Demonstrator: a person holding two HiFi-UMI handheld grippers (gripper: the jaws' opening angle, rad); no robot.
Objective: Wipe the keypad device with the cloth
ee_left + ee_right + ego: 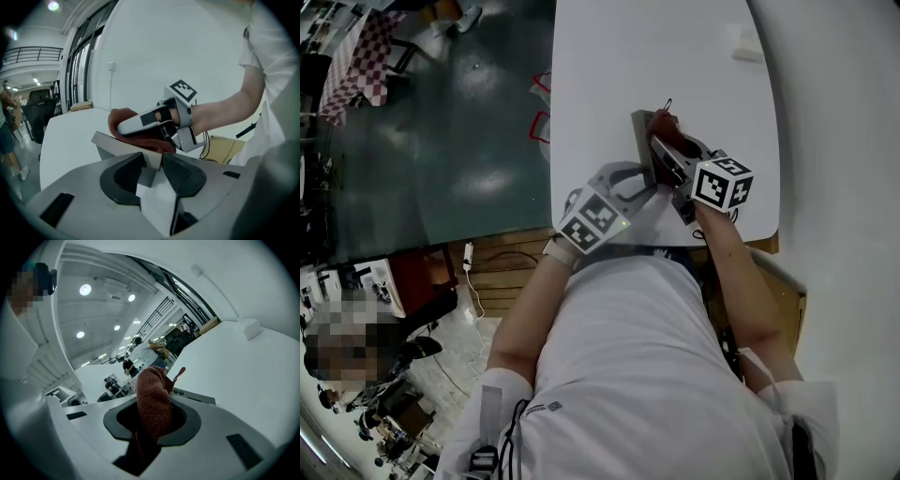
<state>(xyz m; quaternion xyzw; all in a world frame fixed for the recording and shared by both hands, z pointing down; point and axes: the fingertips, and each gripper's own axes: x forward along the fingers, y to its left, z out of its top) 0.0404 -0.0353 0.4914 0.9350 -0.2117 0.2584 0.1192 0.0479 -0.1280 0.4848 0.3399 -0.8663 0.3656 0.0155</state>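
Note:
The grey keypad device [641, 124] lies on the white table [609, 66] close to its near edge. My right gripper [667, 142] is shut on a red cloth [672, 127] and hovers just over the device's top. In the right gripper view the cloth [152, 406] bulges up between the jaws, with the device's buttons [180, 392] just behind it. My left gripper [152, 177] is at the device's near end. A corner of the device [112, 146] sits between its jaws, which stand wide. The right gripper [125, 125] and cloth [123, 116] show just beyond it.
A small white box [742, 43] sits at the table's far right, near the white wall [834, 141]. The table's left edge drops to a dark floor [441, 141]. Red-framed objects [540, 125] hang at that edge. A wooden board [783, 281] lies below the near edge.

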